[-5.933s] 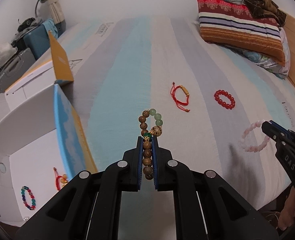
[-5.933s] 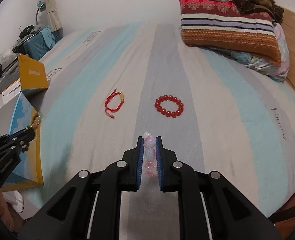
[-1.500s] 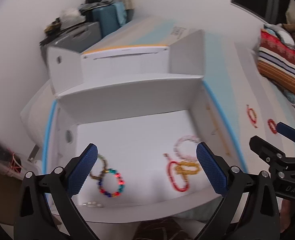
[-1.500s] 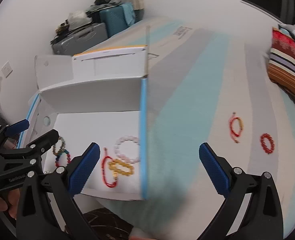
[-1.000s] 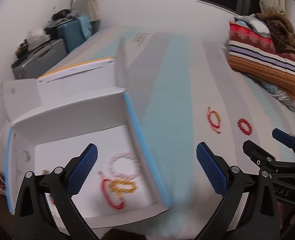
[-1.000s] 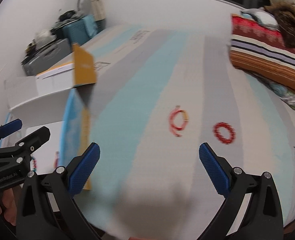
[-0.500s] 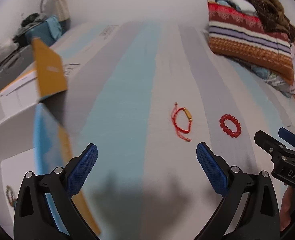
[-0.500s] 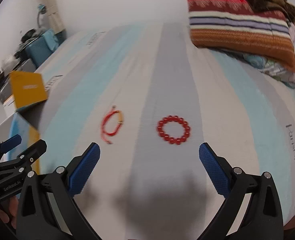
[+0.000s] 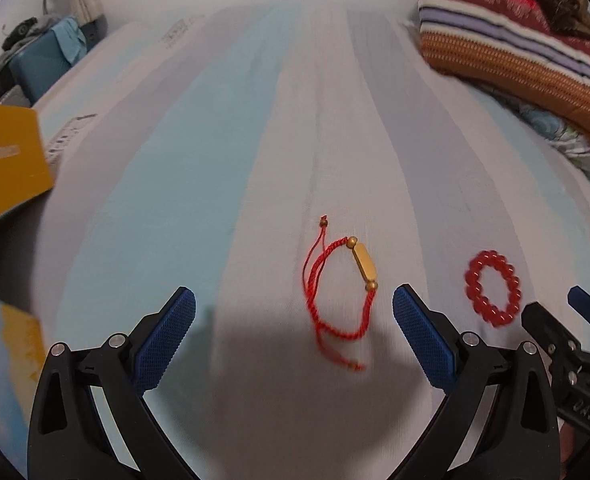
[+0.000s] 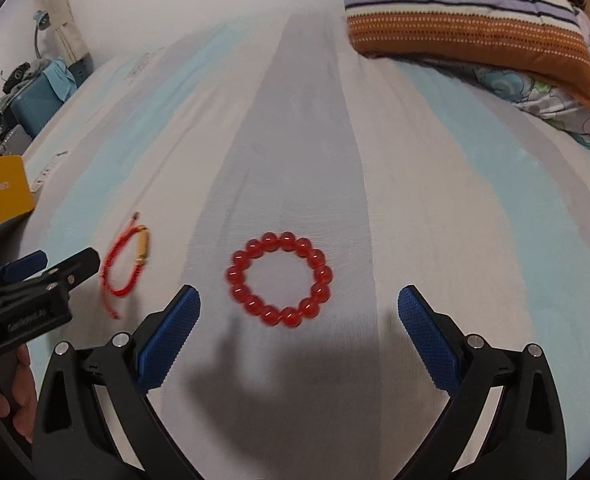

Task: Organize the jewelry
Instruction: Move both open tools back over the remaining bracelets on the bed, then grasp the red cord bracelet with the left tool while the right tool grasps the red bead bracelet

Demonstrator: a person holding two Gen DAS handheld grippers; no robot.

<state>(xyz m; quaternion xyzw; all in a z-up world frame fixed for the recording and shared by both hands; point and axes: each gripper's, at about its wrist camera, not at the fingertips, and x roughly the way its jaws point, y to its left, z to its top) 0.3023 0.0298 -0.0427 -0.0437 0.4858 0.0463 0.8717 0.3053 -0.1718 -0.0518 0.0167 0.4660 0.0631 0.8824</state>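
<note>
A red cord bracelet with a gold bar [image 9: 341, 286] lies on the striped bed sheet, just ahead of my open left gripper [image 9: 293, 338] and between its blue pads. A red bead bracelet [image 10: 279, 279] lies to its right, just ahead of my open right gripper [image 10: 299, 340]. Neither gripper holds anything. In the left wrist view the red bead bracelet [image 9: 493, 287] sits at the right, next to the right gripper's tip [image 9: 555, 328]. In the right wrist view the cord bracelet [image 10: 125, 266] lies at the left beside the left gripper's tip [image 10: 55, 272].
The yellow flap of the box [image 9: 7, 156] shows at the left edge. A striped pillow [image 10: 467, 12] lies at the head of the bed on the right. A blue suitcase [image 9: 39, 68] stands beyond the bed at the far left. A hand [image 10: 11, 388] holds the left gripper.
Both grippers let their bracelets go into the white box, then swung right from the box to the bed. They now hang lower and closer over the two red bracelets.
</note>
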